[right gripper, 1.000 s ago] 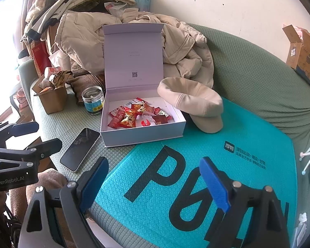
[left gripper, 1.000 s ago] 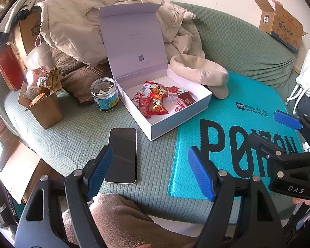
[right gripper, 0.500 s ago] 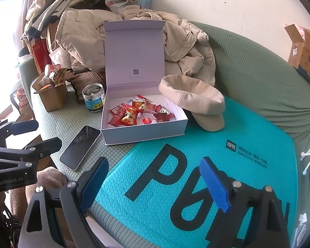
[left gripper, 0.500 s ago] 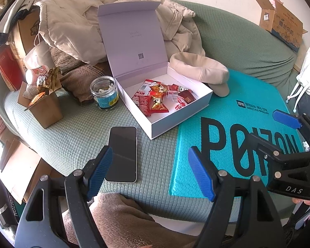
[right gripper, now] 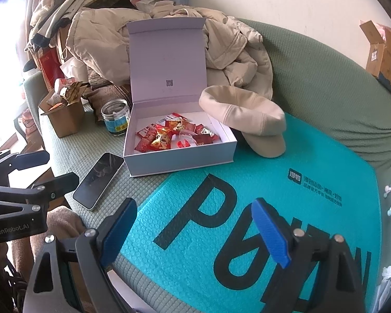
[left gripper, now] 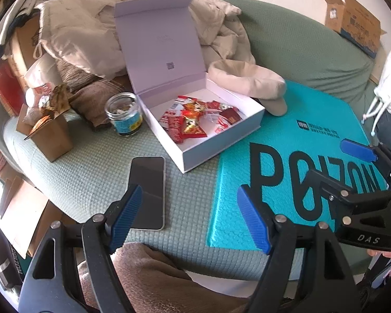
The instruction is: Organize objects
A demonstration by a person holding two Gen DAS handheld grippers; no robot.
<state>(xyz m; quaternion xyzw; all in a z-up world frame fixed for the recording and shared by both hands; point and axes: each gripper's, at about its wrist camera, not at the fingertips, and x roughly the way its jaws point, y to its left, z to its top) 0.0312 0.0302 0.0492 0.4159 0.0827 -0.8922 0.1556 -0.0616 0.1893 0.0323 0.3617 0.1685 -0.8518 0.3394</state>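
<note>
A white box (left gripper: 216, 148) (right gripper: 179, 161) with its lid up stands on the green sofa, holding several red snack packets (left gripper: 193, 122) (right gripper: 169, 134). Beside it lie a black phone (left gripper: 148, 190) (right gripper: 99, 180), a small glass jar (left gripper: 123, 114) (right gripper: 116, 117), a beige cap (left gripper: 247, 83) (right gripper: 245, 114) and a teal mailer bag (left gripper: 286, 156) (right gripper: 247, 208). My left gripper (left gripper: 189, 216) hovers open above the sofa's front edge, near the phone. My right gripper (right gripper: 195, 232) hangs open over the teal bag. Neither holds anything.
A brown paper carton (left gripper: 49, 135) (right gripper: 65, 120) stuffed with wrappers stands left of the jar. Beige jackets (left gripper: 78, 39) (right gripper: 104, 44) are piled behind the box. A cardboard box (left gripper: 352, 23) sits on the sofa back at the right. A brown cloth (left gripper: 148, 274) lies under the left gripper.
</note>
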